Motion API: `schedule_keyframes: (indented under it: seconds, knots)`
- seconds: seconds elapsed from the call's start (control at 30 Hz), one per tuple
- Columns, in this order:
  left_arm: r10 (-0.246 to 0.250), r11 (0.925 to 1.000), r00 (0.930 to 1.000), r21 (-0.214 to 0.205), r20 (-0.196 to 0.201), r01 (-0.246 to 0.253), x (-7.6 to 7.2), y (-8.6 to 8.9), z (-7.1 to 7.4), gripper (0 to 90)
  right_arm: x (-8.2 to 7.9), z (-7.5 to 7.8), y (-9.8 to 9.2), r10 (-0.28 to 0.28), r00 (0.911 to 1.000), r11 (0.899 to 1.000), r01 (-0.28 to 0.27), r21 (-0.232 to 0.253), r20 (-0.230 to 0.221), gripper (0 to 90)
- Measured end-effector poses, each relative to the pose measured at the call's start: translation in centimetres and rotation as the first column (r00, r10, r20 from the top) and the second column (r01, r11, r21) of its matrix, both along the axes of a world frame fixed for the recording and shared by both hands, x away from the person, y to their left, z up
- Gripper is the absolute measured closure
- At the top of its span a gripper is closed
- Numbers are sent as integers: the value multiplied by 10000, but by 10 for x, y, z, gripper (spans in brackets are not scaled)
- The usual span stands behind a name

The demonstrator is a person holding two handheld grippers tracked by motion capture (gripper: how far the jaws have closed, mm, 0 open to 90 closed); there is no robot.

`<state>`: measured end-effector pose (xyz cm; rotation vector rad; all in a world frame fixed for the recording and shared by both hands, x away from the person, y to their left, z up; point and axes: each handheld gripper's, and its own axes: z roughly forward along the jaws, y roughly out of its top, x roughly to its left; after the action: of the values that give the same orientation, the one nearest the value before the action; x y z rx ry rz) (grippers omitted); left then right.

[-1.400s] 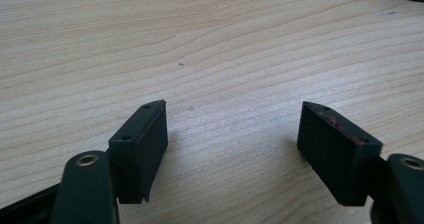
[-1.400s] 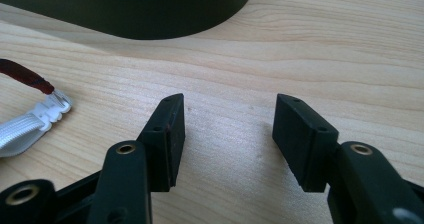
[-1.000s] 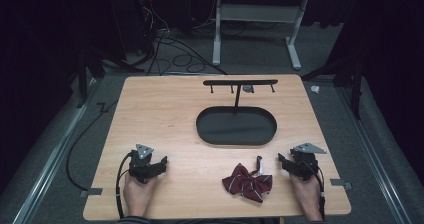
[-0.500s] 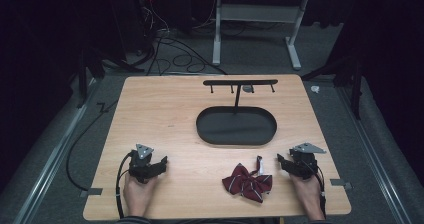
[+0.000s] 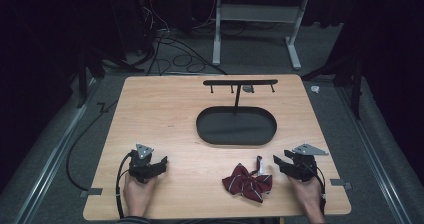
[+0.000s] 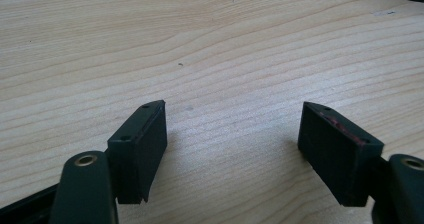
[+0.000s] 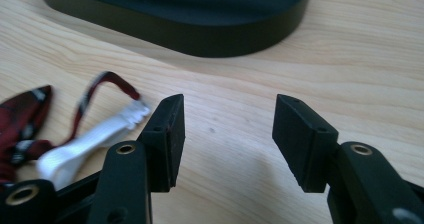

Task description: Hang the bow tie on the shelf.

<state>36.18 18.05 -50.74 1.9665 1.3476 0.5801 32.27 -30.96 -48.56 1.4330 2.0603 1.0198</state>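
- The right gripper rests on the table near its front right corner, held in a hand. Its jaws are spread with nothing between them, and they have just been closing a little.
- In the right gripper view, bare wood lies between the two jaws; a white strap of the bow tie lies just beside the left jaw.
- The bow tie, dark red with pale stripes, lies flat on the table just left of the right gripper, apart from it, near the front edge.
- Compared with a second ago, the bow tie has not moved and the right gripper sits in almost the same place; my judgement is that the pickup has not yet begun.
- Behind the bow tie stands a black oval tray with an upright post and a hook bar on top; its hooks hang empty.
- The left gripper rests well apart at the front left, jaws spread over bare wood.
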Motion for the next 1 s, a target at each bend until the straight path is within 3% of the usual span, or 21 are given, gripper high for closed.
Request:
schedule_keyframes:
  seconds: [0.27,0.47,1.0]
  knots:
    - [19,10000,10000,-24,15,-19,0,0,0,281,3,5,17,718,9974,9974,-717,90,-112,489]
    - [-1,10000,10000,-2,-1,1,0,0,0,281,8,5,32,1151,9929,9932,-1156,-135,-306,495]
    - [-18,10000,10000,1,-3,18,0,0,0,277,23,-2,48,1435,9854,9891,-1459,-201,-920,547]
